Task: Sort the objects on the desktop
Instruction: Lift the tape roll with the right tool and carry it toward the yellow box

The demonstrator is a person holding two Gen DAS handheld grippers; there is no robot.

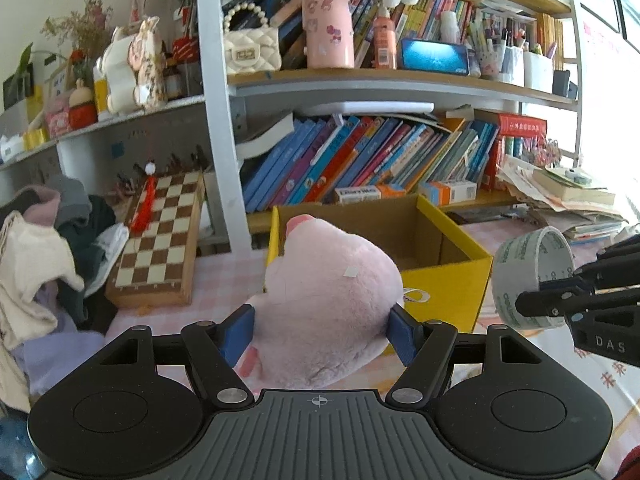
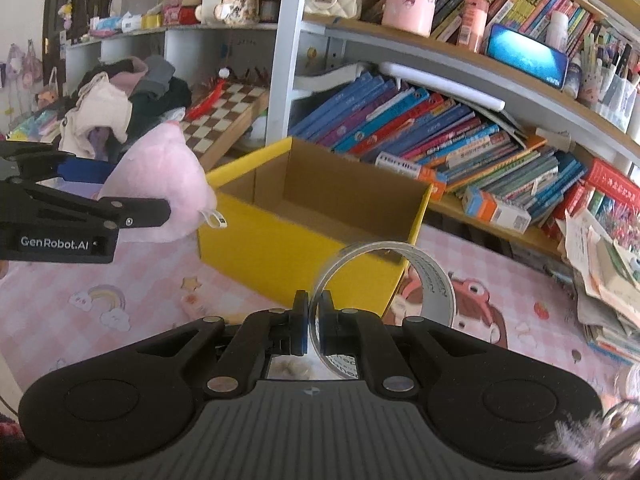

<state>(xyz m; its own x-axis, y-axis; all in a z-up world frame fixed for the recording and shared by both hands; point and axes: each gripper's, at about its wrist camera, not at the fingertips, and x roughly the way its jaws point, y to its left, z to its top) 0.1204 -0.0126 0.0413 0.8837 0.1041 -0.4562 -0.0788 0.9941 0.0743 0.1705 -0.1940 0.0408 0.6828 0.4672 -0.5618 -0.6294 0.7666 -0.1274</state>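
Observation:
My left gripper (image 1: 322,330) is shut on a pink plush toy (image 1: 332,296), its blue pads pressed into both sides, and holds it above the desk in front of the yellow cardboard box (image 1: 448,280). In the right wrist view the same plush toy (image 2: 160,184) hangs left of the box (image 2: 304,248), whose brown inside looks bare. My right gripper (image 2: 314,320) is shut on the rim of a clear tape roll (image 2: 420,276), just before the box's near wall. The tape roll (image 1: 528,276) and the right gripper (image 1: 532,306) show at the right edge of the left wrist view.
A pink patterned mat (image 2: 120,300) covers the desk. A chessboard (image 1: 164,236) leans at the back left beside a heap of clothes (image 1: 48,264). Shelves of books (image 1: 360,160) rise behind the box. Loose papers and books (image 2: 600,272) pile up at the right.

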